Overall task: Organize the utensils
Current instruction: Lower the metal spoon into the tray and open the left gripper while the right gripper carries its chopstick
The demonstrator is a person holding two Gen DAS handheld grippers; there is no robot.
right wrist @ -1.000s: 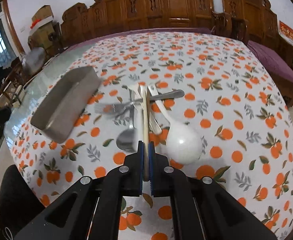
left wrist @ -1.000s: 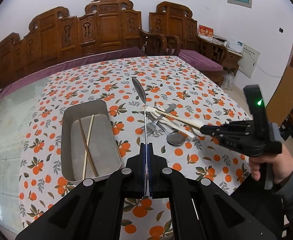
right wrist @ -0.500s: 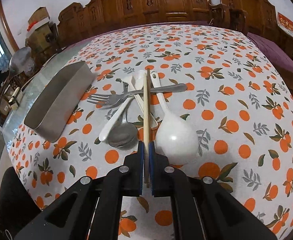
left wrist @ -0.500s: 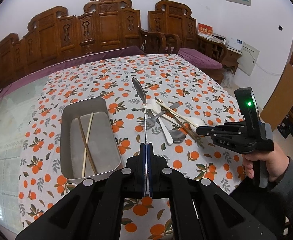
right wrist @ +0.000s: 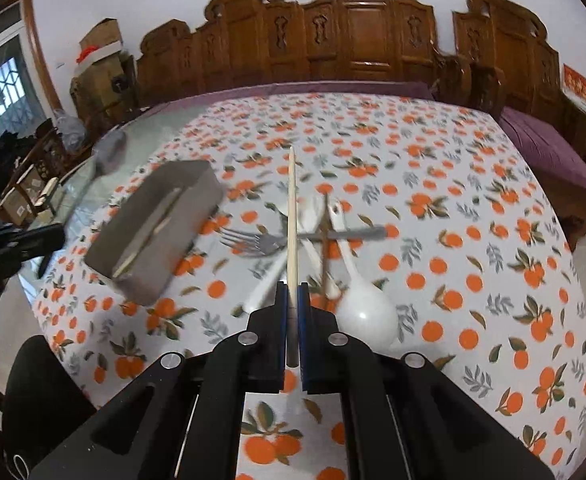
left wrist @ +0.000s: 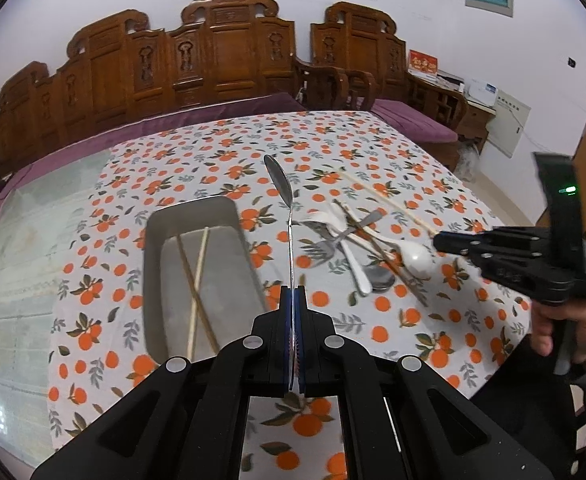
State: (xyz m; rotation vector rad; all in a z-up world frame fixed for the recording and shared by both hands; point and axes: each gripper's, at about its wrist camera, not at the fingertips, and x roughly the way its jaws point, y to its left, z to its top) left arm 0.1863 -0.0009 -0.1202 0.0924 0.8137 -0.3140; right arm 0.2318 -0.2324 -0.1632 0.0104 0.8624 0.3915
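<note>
My left gripper (left wrist: 292, 300) is shut on a metal spoon (left wrist: 279, 182), held edge-on above the table beside the metal tray (left wrist: 155, 220). The tray holds two chopsticks (left wrist: 197, 276). My right gripper (right wrist: 291, 292) is shut on a pale chopstick (right wrist: 291, 200), lifted clear over the utensil pile. It shows at the right of the left wrist view (left wrist: 439, 238). The pile has a white ceramic spoon (right wrist: 363, 308), a fork (right wrist: 253, 240), a metal spoon (left wrist: 379, 278), a dark chopstick (right wrist: 325, 240) and another white spoon (right wrist: 269, 280).
The table wears an orange-print cloth (right wrist: 453, 208) with bare glass at its left (left wrist: 21, 248). Carved wooden chairs (left wrist: 221, 60) and a purple cushion stand behind. The table's right edge drops off near my right hand (left wrist: 561, 332).
My right gripper has lifted the pale chopstick up out of the pile and swung it leftward. My left gripper still holds the spoon, shifted slightly nearer the tray.
</note>
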